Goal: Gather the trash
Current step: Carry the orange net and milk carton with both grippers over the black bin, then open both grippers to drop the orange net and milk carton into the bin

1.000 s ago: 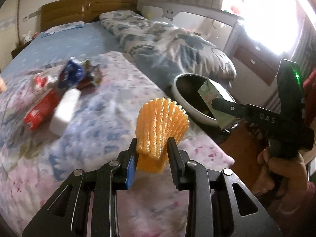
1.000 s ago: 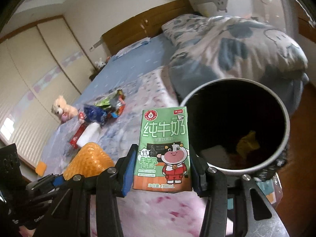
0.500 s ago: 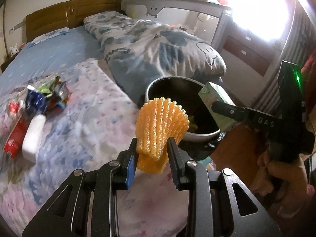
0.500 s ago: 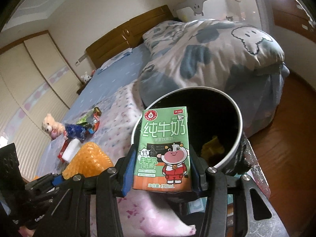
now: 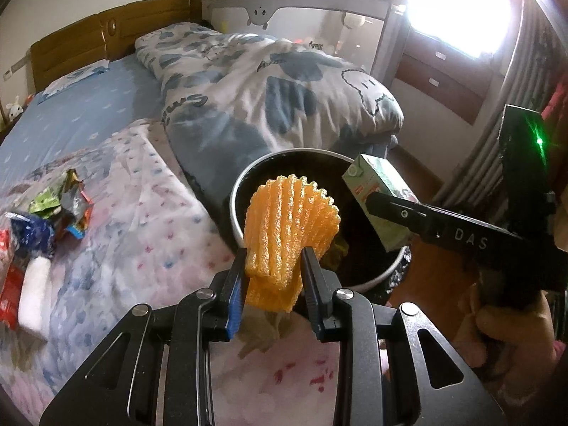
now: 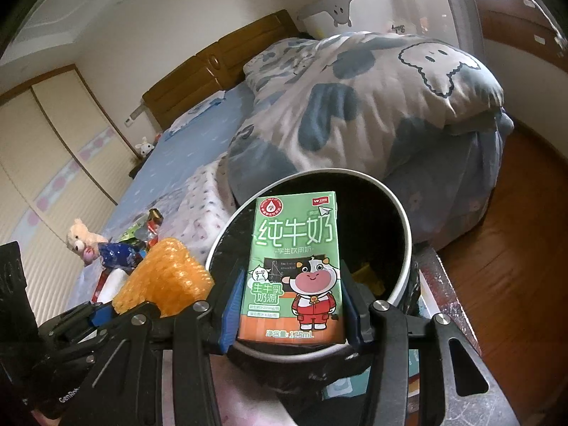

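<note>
1. An orange foam net (image 5: pixel 289 234) is clamped in the left hand-held gripper (image 5: pixel 273 277), fanned upward, its long axis roughly upright.
2. A green milk carton (image 6: pixel 294 269) is pinched at its sides by the right hand-held gripper (image 6: pixel 289 305), held upright with its printed face toward the camera.
3. The bin (image 6: pixel 404 220) is seen directly ahead of and below both loads; the carton appears over the opening, so the right hand is judged nearer to release.
4. More wrappers (image 5: pixel 60 209) are left on the bed (image 5: pixel 142 213).

left wrist: faces bin (image 5: pixel 238 191) from bedside, close | right wrist: same bin (image 6: pixel 404 220), closer | shared: bin, bed (image 5: pixel 106 113)
</note>
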